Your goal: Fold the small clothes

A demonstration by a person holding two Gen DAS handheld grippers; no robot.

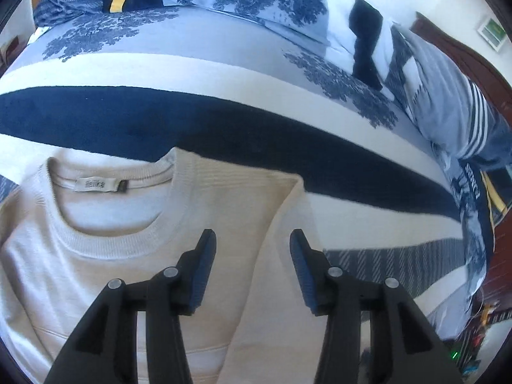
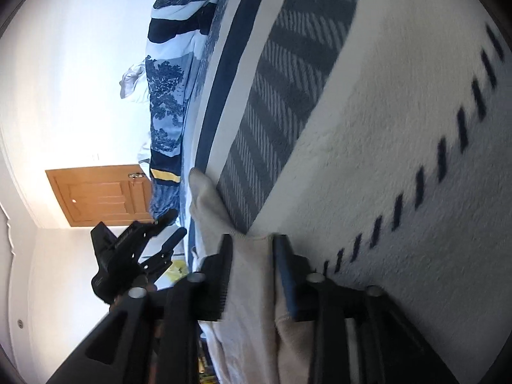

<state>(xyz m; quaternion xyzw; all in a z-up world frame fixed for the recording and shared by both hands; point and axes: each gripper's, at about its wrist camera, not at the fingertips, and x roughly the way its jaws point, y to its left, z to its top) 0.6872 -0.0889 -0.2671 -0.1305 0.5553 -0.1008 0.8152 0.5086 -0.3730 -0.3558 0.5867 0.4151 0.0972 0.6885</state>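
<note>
A cream knitted sweater (image 1: 105, 265) lies flat on the bed, neck opening and label (image 1: 96, 185) facing me, its right side folded inward along a diagonal edge (image 1: 272, 224). My left gripper (image 1: 252, 240) hovers open and empty just above that fold. In the right wrist view, which is rolled sideways, my right gripper (image 2: 252, 243) is shut on a bunch of the sweater's cream fabric (image 2: 252, 275), close to the bedspread. The left gripper (image 2: 169, 224) also shows there, open, above the sweater.
The bedspread (image 1: 224, 121) has navy and white bands and a blue tree print. Pillows and bunched bedding (image 1: 288, 3) lie along the far side and right. A wooden door (image 2: 96, 195) and a white wall are beyond the bed.
</note>
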